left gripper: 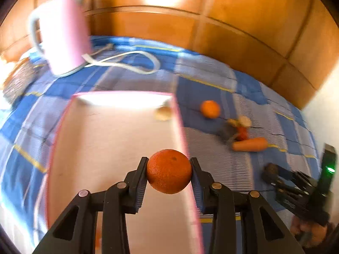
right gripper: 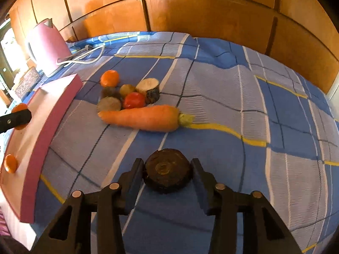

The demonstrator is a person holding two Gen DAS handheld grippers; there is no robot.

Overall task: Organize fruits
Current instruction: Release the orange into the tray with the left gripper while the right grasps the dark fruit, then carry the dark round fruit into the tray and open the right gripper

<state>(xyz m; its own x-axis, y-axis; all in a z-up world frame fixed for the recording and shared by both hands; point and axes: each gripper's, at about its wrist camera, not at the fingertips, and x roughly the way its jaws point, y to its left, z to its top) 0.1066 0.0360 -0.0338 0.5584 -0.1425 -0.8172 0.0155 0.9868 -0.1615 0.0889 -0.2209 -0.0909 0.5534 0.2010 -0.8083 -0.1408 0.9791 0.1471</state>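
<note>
My left gripper [left gripper: 169, 170] is shut on an orange [left gripper: 169, 171] and holds it above the pink box [left gripper: 106, 148], near its right wall. My right gripper [right gripper: 167, 172] is shut on a dark round slice [right gripper: 167, 170] just above the blue checked cloth [right gripper: 233, 105]; it also shows in the left wrist view [left gripper: 270, 172]. On the cloth lies a pile: a carrot [right gripper: 142, 117], a tomato [right gripper: 134, 100], another orange [right gripper: 109, 77], a pale log piece [right gripper: 149, 89] and several brownish round pieces. A small orange [right gripper: 10, 163] lies in the box [right gripper: 38, 139], and a pale round piece [left gripper: 162, 113] sits at its far corner.
A pink kettle [right gripper: 45, 46] with a white cord [right gripper: 84, 56] stands at the far left of the cloth. Wooden cabinet panels [right gripper: 211, 17] run behind the bed. A patterned object [right gripper: 27, 81] lies left of the kettle.
</note>
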